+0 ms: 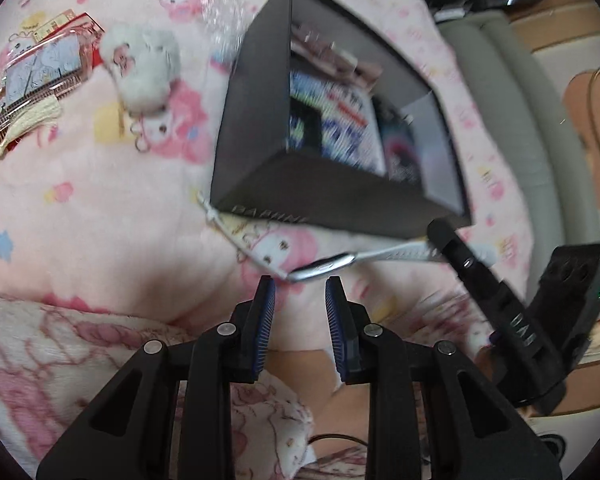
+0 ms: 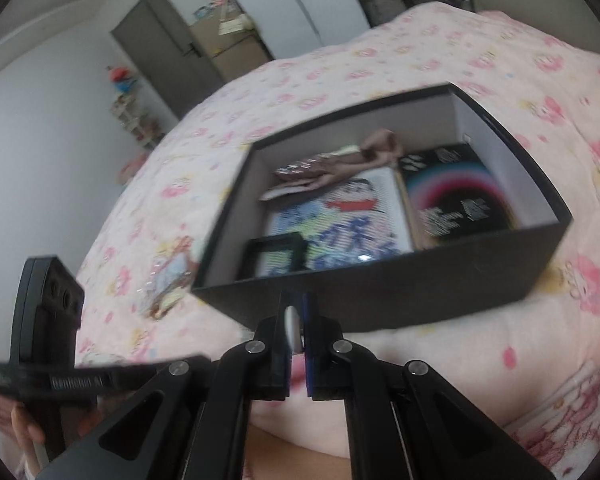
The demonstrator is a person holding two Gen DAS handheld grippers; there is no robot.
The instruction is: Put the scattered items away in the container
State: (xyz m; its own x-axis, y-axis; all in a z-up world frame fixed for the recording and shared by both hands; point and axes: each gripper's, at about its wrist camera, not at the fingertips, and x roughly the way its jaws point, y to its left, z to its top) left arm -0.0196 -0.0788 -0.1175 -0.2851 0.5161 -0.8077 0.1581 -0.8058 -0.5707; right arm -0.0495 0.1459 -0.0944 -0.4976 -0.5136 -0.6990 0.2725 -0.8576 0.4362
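A white watch (image 1: 324, 267) with a silver case stretches across the pink blanket just in front of the black box (image 1: 256, 120). My right gripper (image 1: 440, 234) is shut on one end of its white strap (image 2: 291, 326), close to the box's front wall (image 2: 380, 296). My left gripper (image 1: 299, 282) points down just short of the watch case. Its blue pads (image 1: 266, 308) stand a little apart with nothing between them. The box lies open and holds books and a pink cloth (image 2: 376, 146). A fluffy white keychain (image 1: 144, 68) and a clear packet of cards (image 1: 32, 76) lie on the blanket left of the box.
A pink cartoon-print blanket (image 1: 100, 200) covers the bed. A grey bed edge (image 1: 512, 92) runs along the right, with floor beyond it. A second small packet (image 2: 168, 280) lies at the box's left corner. A door and shelves stand far behind the bed.
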